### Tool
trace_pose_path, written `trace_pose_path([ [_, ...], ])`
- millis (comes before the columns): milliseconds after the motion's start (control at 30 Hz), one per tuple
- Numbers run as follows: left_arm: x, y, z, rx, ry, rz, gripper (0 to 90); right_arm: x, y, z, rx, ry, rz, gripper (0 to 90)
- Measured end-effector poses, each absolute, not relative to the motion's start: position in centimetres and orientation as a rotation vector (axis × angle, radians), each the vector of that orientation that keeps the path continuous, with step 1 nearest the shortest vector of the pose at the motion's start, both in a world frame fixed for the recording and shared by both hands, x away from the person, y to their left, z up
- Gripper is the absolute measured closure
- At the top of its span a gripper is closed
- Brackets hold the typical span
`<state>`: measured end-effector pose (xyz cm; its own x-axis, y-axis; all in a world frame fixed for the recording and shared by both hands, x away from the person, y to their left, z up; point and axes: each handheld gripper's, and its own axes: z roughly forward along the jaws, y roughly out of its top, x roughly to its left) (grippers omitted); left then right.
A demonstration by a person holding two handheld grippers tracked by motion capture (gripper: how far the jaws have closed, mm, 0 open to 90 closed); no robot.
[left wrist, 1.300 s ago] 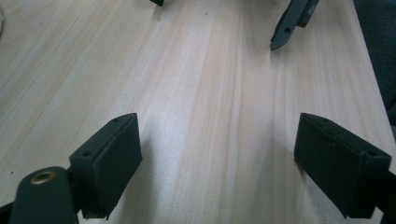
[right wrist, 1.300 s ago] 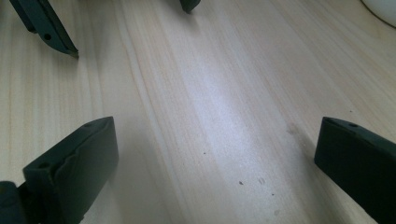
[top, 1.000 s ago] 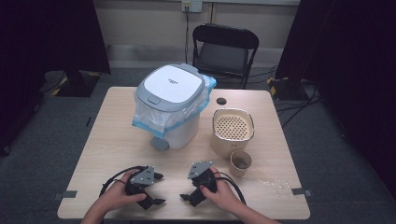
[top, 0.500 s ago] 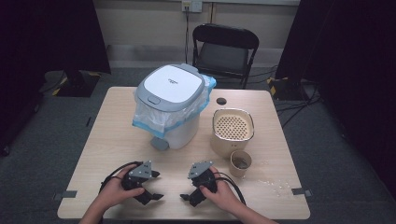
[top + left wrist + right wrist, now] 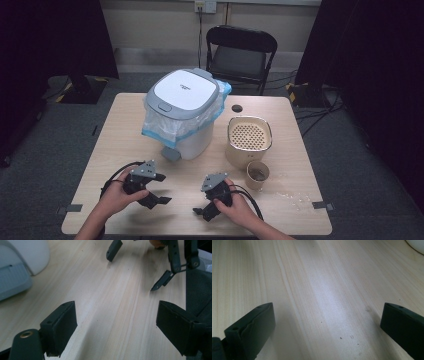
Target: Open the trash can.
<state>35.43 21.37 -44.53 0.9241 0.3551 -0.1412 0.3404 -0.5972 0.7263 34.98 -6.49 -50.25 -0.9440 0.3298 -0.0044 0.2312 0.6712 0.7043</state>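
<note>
We see a staged recording room, more a lab or studio than a home. Black curtains (image 5: 55,40) hang on both sides, grey carpet (image 5: 360,165) covers the floor, and cables (image 5: 310,107) trail across it to a wall socket (image 5: 205,6). A lone wooden table (image 5: 115,125) with tape marks (image 5: 74,208) at its corners and a black folding chair (image 5: 239,55) stand in the middle.
</note>
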Motion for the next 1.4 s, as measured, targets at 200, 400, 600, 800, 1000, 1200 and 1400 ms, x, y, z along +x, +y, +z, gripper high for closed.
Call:
trace_pose_path([
  [200,35.9,21.6,-42.9,2.239,0.512,0.028,16.4,35.0,-6.5,-50.2,0.463,2.75,1.132,0.0],
  [400,36.3,21.7,-41.3,2.252,0.528,0.045,16.4,35.0,-6.5,-50.2,0.464,2.75,1.132,0.0],
  [600,36.7,21.5,-39.8,2.258,0.533,0.053,16.3,35.0,-6.5,-50.2,0.464,2.75,1.132,0.0],
  [800,37.1,21.2,-38.4,2.256,0.541,0.036,16.3,35.0,-6.5,-50.3,0.465,2.749,1.132,0.0],
  [1000,37.6,21.3,-37.1,2.242,0.557,0.034,16.3,35.0,-6.5,-50.3,0.465,2.748,1.133,0.0],
  [1200,38.1,21.3,-35.8,2.253,0.571,0.038,16.4,35.0,-6.5,-50.3,0.463,2.747,1.134,0.0],
  [1400,38.6,21.6,-34.7,2.226,0.586,0.034,16.6,35.0,-6.5,-50.3,0.465,2.748,1.133,0.0],
])
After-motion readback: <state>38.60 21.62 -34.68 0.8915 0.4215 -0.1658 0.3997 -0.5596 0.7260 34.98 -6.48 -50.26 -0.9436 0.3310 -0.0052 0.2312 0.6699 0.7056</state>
